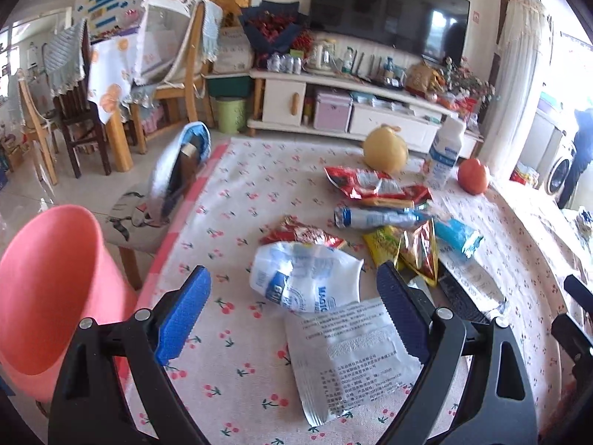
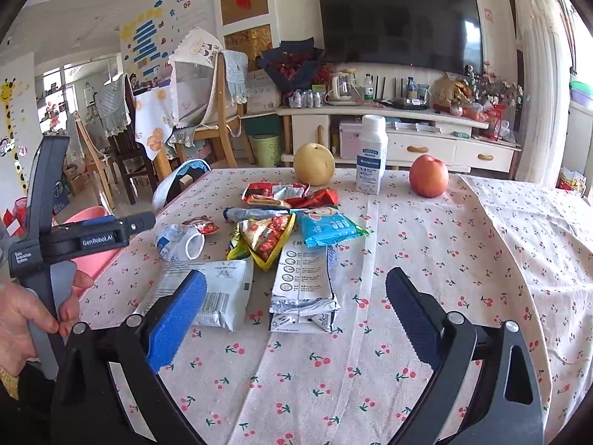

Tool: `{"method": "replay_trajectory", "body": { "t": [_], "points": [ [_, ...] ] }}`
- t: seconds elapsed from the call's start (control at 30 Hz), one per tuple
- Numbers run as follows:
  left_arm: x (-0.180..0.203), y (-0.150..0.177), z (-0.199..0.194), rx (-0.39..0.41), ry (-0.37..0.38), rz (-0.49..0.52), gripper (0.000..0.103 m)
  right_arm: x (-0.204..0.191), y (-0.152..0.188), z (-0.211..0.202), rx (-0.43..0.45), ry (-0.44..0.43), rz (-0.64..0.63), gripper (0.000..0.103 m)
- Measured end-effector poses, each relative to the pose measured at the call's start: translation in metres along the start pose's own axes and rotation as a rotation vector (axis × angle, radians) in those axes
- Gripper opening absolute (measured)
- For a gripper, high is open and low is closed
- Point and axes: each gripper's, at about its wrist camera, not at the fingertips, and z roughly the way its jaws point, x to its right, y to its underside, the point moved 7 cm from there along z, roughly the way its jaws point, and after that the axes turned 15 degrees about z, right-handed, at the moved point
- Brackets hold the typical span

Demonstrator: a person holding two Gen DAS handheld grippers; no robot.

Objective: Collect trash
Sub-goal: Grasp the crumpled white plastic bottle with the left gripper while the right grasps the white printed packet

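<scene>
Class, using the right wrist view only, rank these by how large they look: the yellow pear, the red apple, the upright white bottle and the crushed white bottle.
1. upright white bottle, tallest
2. crushed white bottle, though it lies nearer the camera, so unsure
3. yellow pear and red apple: they look about alike, so I will not rank them.

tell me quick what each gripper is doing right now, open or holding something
Left gripper: open, holding nothing, above the crushed white bottle.
Right gripper: open, holding nothing, above the flattened white carton.
</scene>
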Motion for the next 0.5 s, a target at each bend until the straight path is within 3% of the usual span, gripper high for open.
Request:
{"method": "replay_trajectory", "body": {
  "t": [0.3,0.5],
  "points": [
    [0.016,0.004,0.04,-0.079,0.067,0.052,0.091,0.017,0.003,0.021,-0.091,0.02,0.033,0.096],
    [0.01,0.004,0.057,-0.114,0.053,0.075,0.091,0.023,0.003,0.033,-0.119,0.034,0.05,0.096]
  ]
}}
